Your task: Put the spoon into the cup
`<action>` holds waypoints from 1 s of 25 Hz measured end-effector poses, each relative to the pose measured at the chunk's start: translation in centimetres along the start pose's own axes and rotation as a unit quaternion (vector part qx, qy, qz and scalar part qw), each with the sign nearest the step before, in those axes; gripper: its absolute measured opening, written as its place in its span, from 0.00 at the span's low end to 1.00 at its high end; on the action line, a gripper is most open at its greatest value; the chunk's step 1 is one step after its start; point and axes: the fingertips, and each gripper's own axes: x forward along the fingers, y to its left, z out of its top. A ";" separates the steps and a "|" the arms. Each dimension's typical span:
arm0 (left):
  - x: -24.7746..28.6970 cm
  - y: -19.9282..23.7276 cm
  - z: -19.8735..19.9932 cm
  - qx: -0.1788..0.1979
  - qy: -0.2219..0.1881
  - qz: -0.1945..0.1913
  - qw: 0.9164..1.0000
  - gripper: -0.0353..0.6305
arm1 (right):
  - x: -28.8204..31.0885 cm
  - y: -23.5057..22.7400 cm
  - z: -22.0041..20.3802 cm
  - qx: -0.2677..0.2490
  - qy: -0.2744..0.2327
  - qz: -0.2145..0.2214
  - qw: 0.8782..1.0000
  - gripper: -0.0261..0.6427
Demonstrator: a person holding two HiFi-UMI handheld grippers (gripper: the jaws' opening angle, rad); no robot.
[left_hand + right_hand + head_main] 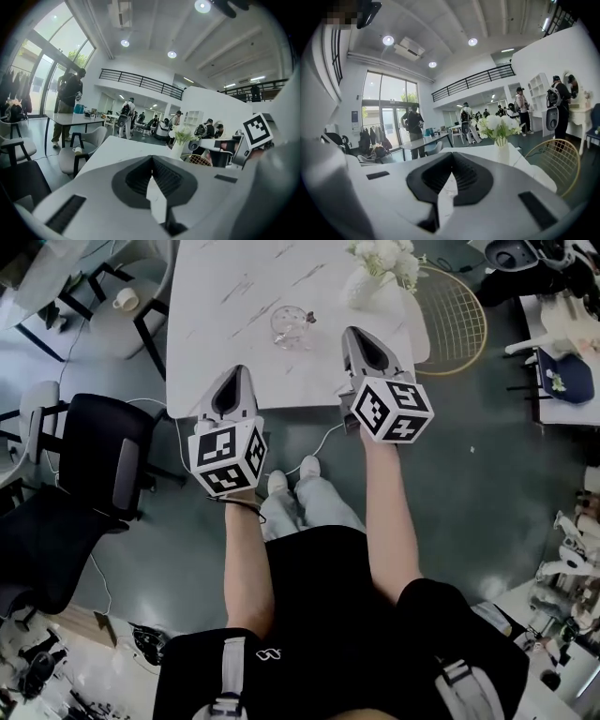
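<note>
A clear glass cup (292, 327) stands on the white marble table (225, 296), near its front edge. Something thin and dark pokes past the cup's right rim, too small to tell if it is the spoon. My left gripper (234, 373) hovers over the table's front edge, left of and nearer than the cup, shut and empty. To the cup's right my right gripper (354, 334) is raised above the table, also shut with nothing in it. In the gripper views the left jaws (152, 157) and right jaws (451, 154) meet at their tips. Neither gripper view shows the cup.
A white vase of white flowers (373, 270) stands at the table's far right, and a gold wire chair (455, 310) is beyond that edge. A black office chair (84, 474) sits at the left. The person's legs and shoes (291, 479) are below the table edge. People stand farther off in the room (70, 101).
</note>
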 end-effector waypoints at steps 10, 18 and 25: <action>-4.6 -0.3 8.1 0.038 -0.098 -0.017 0.994 0.08 | -3.4 7.0 4.9 -0.008 -0.062 0.069 0.996 0.05; -5.1 -1.9 11.5 0.043 -0.140 -0.042 0.988 0.08 | -5.3 8.2 7.2 -0.060 -0.076 0.086 0.992 0.05; -4.3 -4.1 12.5 0.058 -0.148 -0.066 0.985 0.08 | -6.3 7.4 8.4 -0.083 -0.091 0.083 0.989 0.05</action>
